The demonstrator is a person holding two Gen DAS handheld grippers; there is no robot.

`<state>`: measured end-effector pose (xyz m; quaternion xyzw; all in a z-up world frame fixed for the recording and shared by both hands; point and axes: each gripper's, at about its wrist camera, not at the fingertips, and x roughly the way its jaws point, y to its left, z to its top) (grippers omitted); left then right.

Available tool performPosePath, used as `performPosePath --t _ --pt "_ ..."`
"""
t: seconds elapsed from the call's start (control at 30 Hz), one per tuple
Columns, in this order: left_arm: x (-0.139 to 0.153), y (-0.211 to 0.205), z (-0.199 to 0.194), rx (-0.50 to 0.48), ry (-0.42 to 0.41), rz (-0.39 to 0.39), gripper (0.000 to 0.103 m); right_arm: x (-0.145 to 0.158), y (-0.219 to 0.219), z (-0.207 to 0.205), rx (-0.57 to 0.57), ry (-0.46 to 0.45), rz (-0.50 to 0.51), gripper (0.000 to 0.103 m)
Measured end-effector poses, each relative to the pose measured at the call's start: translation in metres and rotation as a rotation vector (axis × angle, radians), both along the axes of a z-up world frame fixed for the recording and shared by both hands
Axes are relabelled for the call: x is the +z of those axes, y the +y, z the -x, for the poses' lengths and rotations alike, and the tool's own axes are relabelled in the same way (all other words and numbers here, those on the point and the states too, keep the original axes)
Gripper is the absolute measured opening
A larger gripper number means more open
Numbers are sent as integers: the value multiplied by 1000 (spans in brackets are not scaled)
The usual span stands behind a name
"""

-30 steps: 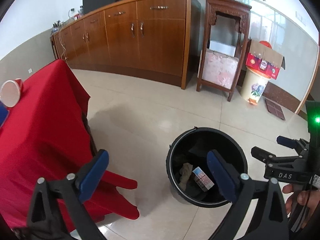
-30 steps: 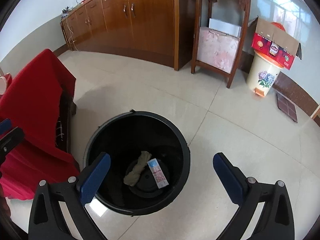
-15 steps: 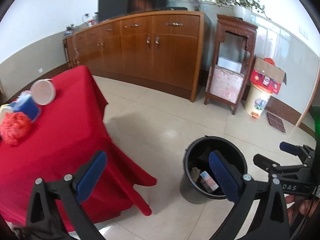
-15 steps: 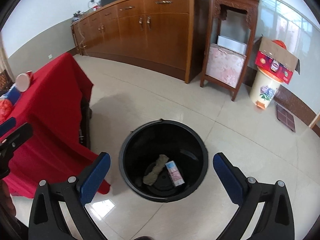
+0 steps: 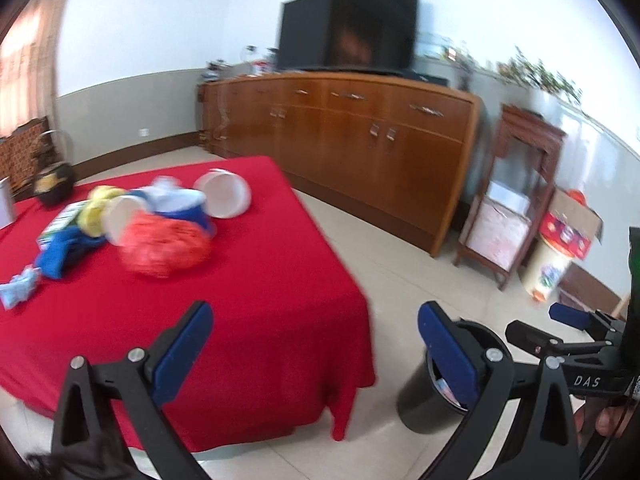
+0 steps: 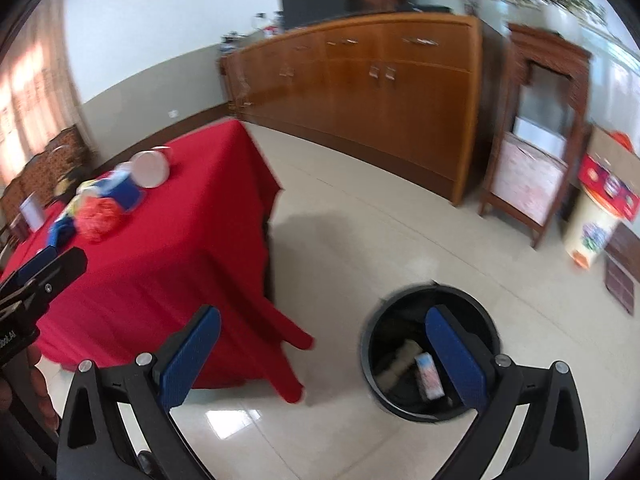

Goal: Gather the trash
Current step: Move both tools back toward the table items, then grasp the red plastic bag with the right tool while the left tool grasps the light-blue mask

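A pile of trash lies on the red-clothed table: a red mesh bag, white cups, blue and yellow wrappers. My left gripper is open and empty over the table's near corner. A black bin stands on the floor to the right, holding a brown rag and a small carton. My right gripper is open and empty above the floor between table and bin. The same trash pile shows at the left of the right wrist view.
A long wooden sideboard with a television lines the far wall. A carved stand, a cardboard box and a flowered pail stand to its right. A basket sits at the table's far left.
Both grippers have risen and swung left, away from the bin and toward the table. The bin has slid to the lower right and the trash pile has come into view.
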<state>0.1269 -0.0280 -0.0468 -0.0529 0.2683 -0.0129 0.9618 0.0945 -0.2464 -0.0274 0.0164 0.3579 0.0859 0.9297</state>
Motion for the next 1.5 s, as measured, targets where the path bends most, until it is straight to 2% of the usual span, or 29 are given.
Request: performPosePath --t 0.2,0.3,0.47,0.67,0.8,1.03,1.3,1.5 --pt "5 61 15 143 -5 12 103 16 61 -6 94 -62 13 103" --pt "0 100 25 228 2 74 102 23 95 -13 136 -80 14 103" --pt "-5 149 42 372 8 24 102 25 151 -18 235 -88 15 103" --pt "-12 204 53 446 12 -34 102 25 227 -23 374 -124 47 103" --pt "-18 243 51 502 23 -65 102 21 267 -37 428 -134 66 103" --pt "-37 296 37 547 65 -40 96 7 319 -74 455 -116 109 102" --pt "-59 337 11 540 108 -20 94 -10 335 -104 465 -85 123 102" --pt "-71 345 -8 491 127 15 81 -20 350 -117 479 -64 137 102"
